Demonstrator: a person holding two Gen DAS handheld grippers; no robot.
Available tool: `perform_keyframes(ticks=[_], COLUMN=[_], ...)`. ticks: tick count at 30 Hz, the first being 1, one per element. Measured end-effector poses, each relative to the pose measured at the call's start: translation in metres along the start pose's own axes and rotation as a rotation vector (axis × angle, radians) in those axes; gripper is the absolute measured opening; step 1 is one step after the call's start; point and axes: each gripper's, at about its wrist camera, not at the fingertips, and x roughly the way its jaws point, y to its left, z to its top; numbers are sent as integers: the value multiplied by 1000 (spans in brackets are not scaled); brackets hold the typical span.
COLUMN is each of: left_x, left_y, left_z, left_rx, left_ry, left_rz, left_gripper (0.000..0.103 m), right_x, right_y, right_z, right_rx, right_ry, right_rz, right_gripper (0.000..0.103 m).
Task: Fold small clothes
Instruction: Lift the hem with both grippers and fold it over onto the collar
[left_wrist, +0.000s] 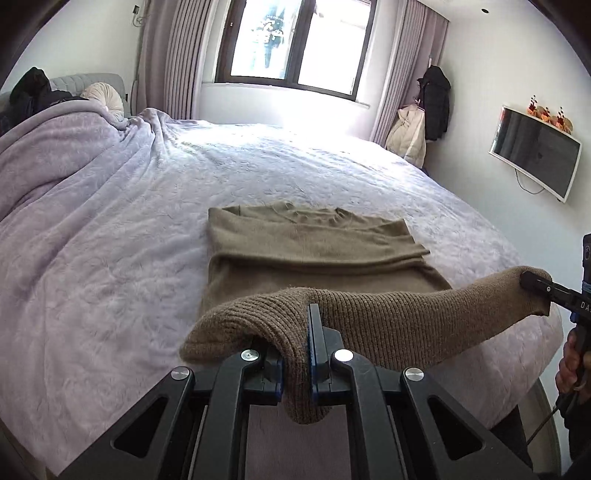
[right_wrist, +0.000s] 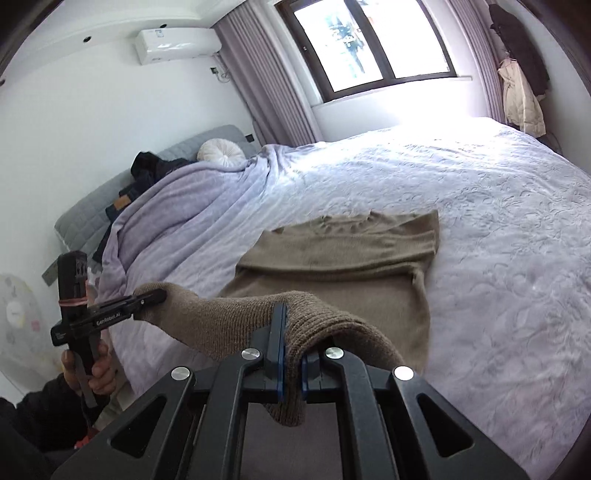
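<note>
You hold the brown sweater by its near hem with both tongs. Your left tongs are pressed together on one hem corner, and knit cloth is squeezed between the blue pads. Your right tongs pinch the other hem corner the same way. The hem hangs in the air between them, a little slack. The rest of the sweater lies flat on the bed, with its sleeves already folded in across the chest.

This looks like the bottom-to-top fold. Next, I think you need to lift both corners together and carry the hem away from you, toward the collar. Keep both sides level so the edge lands straight, and don't drag the folded sleeves out of place.

Nothing sits on the blanket between the hem and the collar. Farther off, the blanket bunches up by the round pillow and some dark clothes, well apart from the sweater. Behind the bed is the window.
</note>
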Motion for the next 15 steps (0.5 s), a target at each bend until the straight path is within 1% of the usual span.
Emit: perform_keyframes(ticks=[3,9,12,15], left_x=[11,34,53,78], left_y=[3,7,11,17], left_z=[19,58,78,98], left_rx=[-17,-15,-30,-48], left_ry=[-7,-27,-16,13], left_rz=[5,28,28,25], left_gripper=[10,10,10,10], right_x=[10,33,50,72], right_y=[-5,-12,-18,-28], right_z=[20,65,87,105], right_rx=[9,15,18,32], right_ry=[-16,-58,-64,-57], right_rz=[-10,-19,-32,-47], right_gripper=[6,6,6,6])
